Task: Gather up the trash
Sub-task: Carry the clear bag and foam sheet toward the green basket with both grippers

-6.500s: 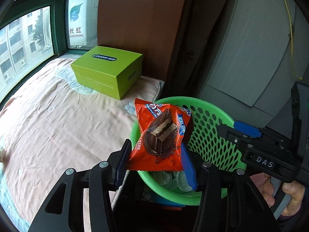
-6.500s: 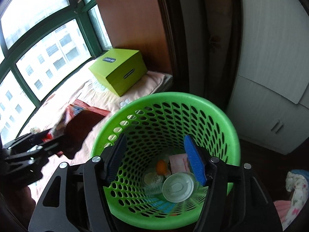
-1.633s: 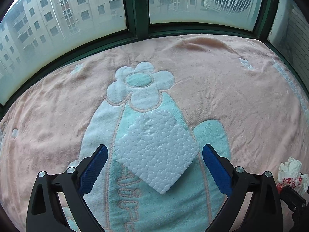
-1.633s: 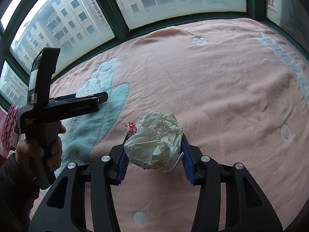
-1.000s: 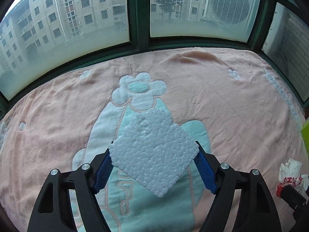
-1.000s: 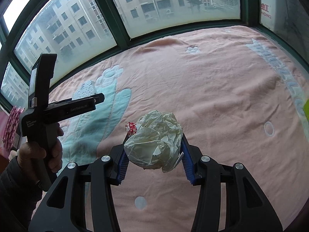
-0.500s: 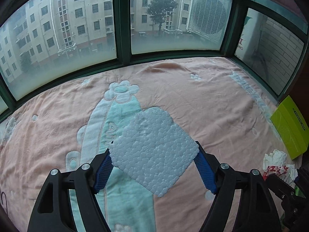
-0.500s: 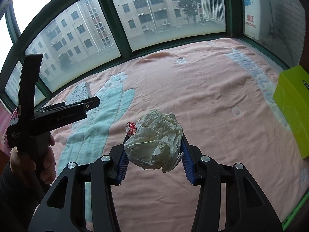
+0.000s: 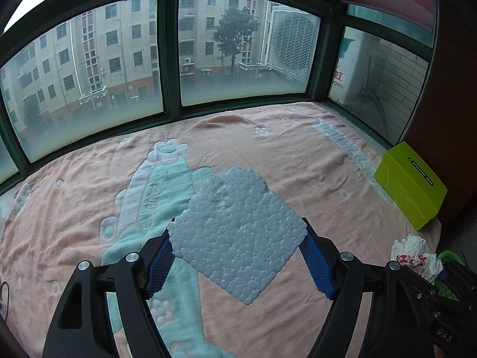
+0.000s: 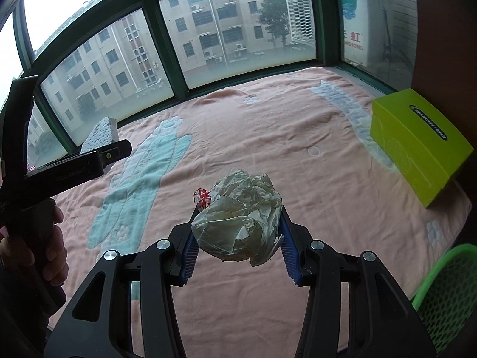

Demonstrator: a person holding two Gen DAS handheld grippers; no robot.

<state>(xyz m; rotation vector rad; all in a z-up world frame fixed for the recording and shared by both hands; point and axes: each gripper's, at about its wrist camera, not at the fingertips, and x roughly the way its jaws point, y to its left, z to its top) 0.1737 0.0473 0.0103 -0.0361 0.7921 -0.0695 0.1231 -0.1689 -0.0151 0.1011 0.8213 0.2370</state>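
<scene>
The left gripper [image 9: 238, 256] clamps a foam piece [image 9: 238, 235]; the right gripper [image 10: 237, 244] clamps crumpled plastic [image 10: 238, 226]. Both should release only above the basket [image 10: 447, 295], jaws kept tight.

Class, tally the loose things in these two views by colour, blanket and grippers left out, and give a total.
White: 2 (foam piece, crumpled wrapper)
Green: 2 (box, basket)
Total: 4

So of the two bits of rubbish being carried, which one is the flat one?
The white foam slab in the left hand-held gripper: a thin, pebbly sheet. The other, in the right hand-held gripper, is a crumpled plastic wad, rounded and wrinkled.
</scene>
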